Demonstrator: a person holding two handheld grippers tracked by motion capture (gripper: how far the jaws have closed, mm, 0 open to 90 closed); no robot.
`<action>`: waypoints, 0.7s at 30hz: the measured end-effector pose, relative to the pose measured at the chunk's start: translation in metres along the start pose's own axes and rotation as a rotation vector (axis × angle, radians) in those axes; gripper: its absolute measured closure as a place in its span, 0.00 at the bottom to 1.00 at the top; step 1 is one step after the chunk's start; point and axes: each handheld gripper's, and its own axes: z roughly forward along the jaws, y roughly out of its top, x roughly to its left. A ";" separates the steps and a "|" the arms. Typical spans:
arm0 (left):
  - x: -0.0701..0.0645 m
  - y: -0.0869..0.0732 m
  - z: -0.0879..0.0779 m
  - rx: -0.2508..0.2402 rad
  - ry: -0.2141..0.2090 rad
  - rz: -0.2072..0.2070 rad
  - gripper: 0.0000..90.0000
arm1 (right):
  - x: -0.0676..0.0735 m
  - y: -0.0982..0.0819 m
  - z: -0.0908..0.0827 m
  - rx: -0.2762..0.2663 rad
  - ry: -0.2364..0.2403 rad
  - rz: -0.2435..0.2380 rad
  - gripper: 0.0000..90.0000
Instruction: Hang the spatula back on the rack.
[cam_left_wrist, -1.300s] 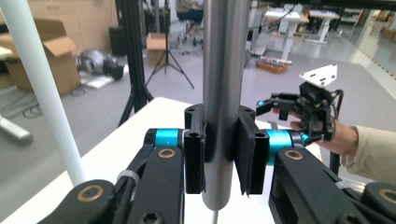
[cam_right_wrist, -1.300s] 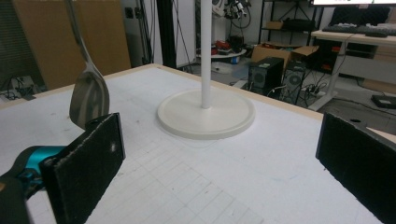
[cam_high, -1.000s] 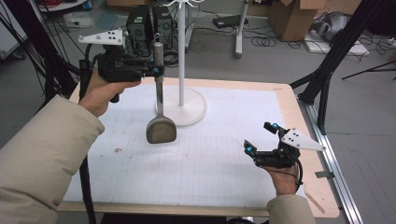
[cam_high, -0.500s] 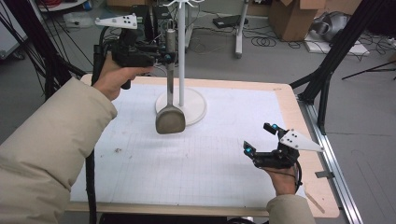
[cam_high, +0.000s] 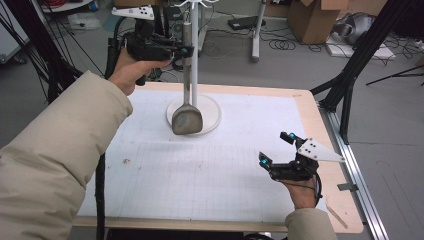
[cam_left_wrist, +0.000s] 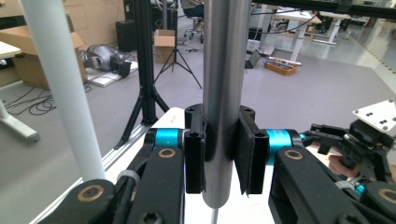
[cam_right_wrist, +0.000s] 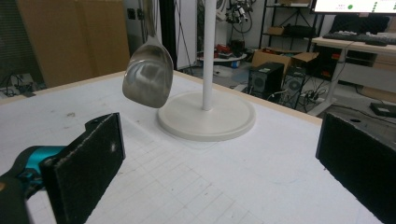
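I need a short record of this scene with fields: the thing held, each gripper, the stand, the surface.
held thing: metal spatula, hanging blade down, handle upright
left gripper: fingers shut on the spatula handle, lifted above the table, close to the stand's pole
right gripper: open, nothing between its fingers, near the table's right side
stand: white stand with round base and thin pole, at the far middle of the table
spatula and stand: blade hangs in front of the base; touching or not, cannot tell
surface: table with white gridded mat
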 end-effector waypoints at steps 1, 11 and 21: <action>0.001 0.002 0.001 0.007 0.001 0.003 0.84 | 0.000 0.000 0.000 -0.002 0.000 0.001 0.00; 0.015 0.003 0.010 0.002 0.016 -0.008 0.84 | 0.000 0.000 0.000 0.002 0.001 0.009 0.00; 0.022 0.008 0.018 0.003 0.026 -0.023 0.84 | -0.002 0.000 0.001 0.001 -0.001 0.009 0.00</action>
